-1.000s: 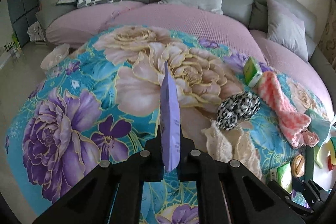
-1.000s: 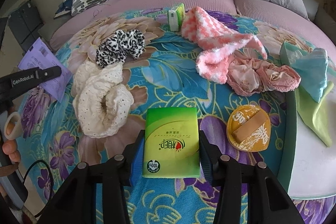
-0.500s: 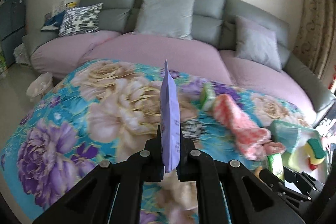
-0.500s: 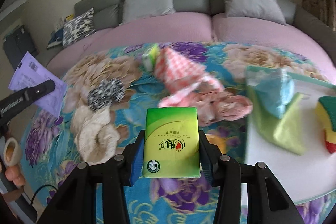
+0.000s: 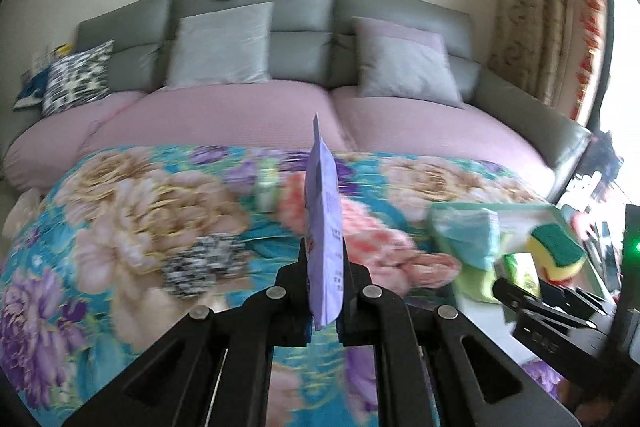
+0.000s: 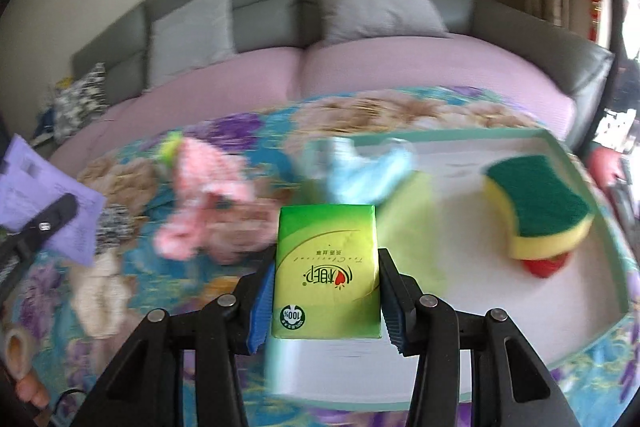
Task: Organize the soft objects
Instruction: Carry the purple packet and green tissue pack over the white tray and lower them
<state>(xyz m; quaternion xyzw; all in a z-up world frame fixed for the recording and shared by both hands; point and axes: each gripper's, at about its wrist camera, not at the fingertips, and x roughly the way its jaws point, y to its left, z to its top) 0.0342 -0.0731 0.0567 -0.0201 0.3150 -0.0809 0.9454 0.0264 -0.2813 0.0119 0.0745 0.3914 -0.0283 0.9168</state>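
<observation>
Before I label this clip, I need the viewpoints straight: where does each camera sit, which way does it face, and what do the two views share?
Left wrist: on the left tool, facing the grey sofa over the floral blanket; its fingers pinch a flat purple packet edge-on.
Right wrist: on the right tool, facing the white teal-rimmed tray; its fingers clamp a green tissue pack; fingers of the person's hand show bottom left.
Shared: sofa, blanket, tray, yellow-green sponge, and both tools.
</observation>
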